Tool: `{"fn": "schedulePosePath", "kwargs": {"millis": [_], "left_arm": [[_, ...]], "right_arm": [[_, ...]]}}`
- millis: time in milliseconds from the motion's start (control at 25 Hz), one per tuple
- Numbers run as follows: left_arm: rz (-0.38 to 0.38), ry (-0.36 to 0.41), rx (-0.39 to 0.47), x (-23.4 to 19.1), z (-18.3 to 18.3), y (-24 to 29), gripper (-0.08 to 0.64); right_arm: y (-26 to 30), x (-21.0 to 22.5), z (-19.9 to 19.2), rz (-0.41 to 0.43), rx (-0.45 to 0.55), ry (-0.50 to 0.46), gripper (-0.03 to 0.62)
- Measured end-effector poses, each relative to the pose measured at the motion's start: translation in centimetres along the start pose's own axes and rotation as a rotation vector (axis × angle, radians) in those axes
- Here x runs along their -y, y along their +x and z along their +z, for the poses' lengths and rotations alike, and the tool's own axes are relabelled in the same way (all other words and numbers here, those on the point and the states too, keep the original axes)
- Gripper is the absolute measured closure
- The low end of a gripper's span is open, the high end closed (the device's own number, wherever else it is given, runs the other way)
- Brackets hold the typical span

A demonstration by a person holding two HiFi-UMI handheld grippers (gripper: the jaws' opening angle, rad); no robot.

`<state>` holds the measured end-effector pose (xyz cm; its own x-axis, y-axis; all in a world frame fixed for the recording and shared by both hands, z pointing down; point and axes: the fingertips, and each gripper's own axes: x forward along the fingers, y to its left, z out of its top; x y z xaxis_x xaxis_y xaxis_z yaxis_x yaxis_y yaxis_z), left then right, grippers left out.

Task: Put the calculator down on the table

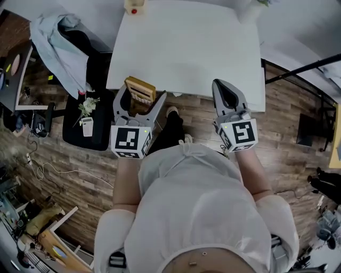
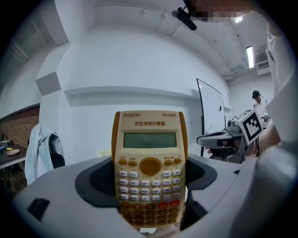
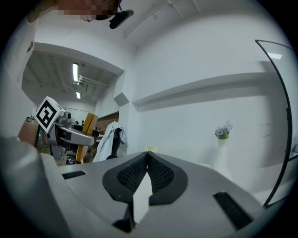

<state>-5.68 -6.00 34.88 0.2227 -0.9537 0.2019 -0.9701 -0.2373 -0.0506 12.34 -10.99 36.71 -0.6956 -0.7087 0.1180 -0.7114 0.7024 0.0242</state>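
A yellow-orange scientific calculator [image 2: 150, 172] stands upright between the jaws of my left gripper [image 2: 150, 183], which is shut on its lower half. In the head view the calculator [image 1: 139, 90] shows edge-on in the left gripper [image 1: 139, 101], held in the air just in front of the white table's [image 1: 186, 48] near edge. My right gripper [image 1: 230, 96] hovers at the same height to the right, near that table edge. Its jaws meet at the tips in the right gripper view [image 3: 147, 155] with nothing between them.
A small yellow object [image 1: 134, 6] with a red spot sits at the table's far edge. A white vase with flowers [image 3: 222, 139] stands at the back right. A black chair with a pale jacket [image 1: 58, 42] is left of the table, with clutter on the wooden floor.
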Motion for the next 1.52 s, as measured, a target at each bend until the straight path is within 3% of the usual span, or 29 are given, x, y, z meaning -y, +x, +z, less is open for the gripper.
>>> {"fn": "schedulePosePath", "kwargs": {"millis": [440,840,1160,1520], "left_arm": [[-0.094,-0.012,-0.121,-4.3,-3.4,13.9,0.152],[-0.211,0.006,-0.325,-7.8,-10.3,24.4,0.152],[-0.323,0.026,-0.506,-8.3,-17.1,29.6,0.152],[-0.429,0.136,-0.642,-6.8,-20.9,32.2,0.152]], "right_arm": [[10.2,7.5,-2.6,-0.068,-0.065,0.054,0.588],[19.1,10.8,-6.1,-0.103,-0.162,0.093,0.588],[23.5,12.6,-10.0,-0.147,-0.252,0.129,0.588],[25.0,13.0,-13.1,-0.170,-0.323,0.154,0.588]]}}
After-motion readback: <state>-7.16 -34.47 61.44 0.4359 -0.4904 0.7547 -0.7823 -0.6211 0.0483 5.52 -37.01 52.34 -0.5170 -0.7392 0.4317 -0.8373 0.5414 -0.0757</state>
